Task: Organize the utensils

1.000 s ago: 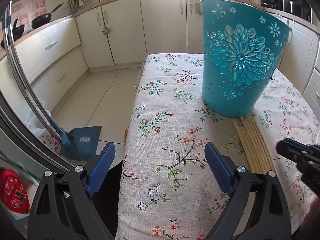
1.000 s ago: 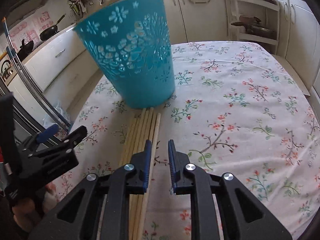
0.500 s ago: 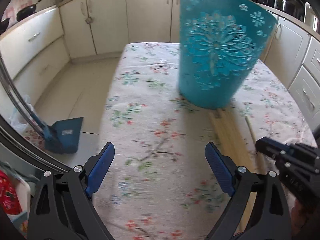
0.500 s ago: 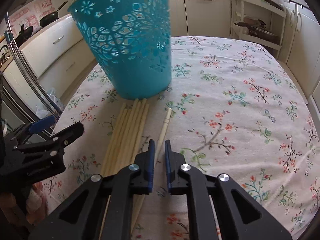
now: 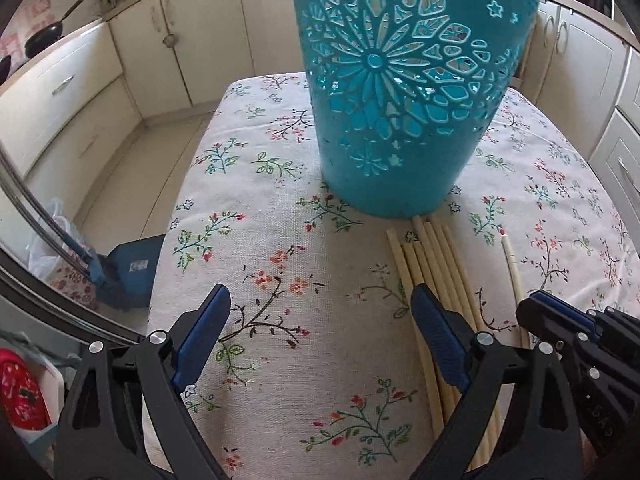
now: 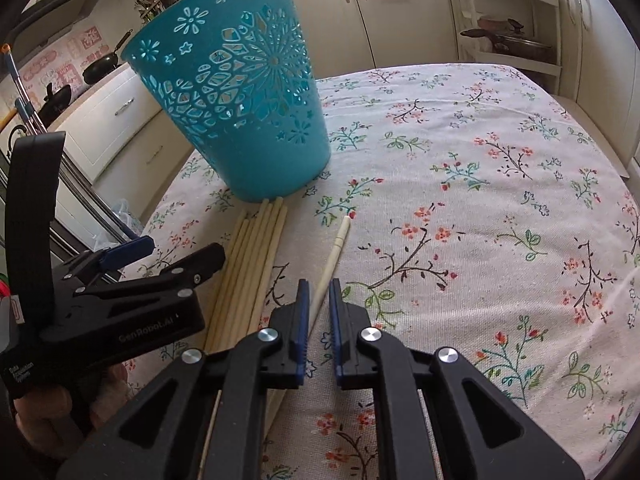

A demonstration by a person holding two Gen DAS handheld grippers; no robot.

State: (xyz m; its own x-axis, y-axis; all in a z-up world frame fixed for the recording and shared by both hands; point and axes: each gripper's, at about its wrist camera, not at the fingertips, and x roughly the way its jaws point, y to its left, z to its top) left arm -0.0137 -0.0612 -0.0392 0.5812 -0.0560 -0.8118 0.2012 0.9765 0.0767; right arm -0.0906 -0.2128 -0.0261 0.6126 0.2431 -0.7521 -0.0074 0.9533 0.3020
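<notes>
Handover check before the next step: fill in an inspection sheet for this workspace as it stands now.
Surface: table covered by a floral cloth, flat.
Job's things: blue basket upright on the cloth; bundle of wooden sticks lying side by side, far ends at the basket's base; single chopstick lying apart, beside the bundle.
Clutter: nothing seen on the cloth.
Grippers: right gripper closed on the single chopstick; left gripper open, empty, over bare cloth beside the bundle.
Cables: nothing seen.
Surroundings: cream cabinets, black pans on the counter, blue dustpan on the floor.
</notes>
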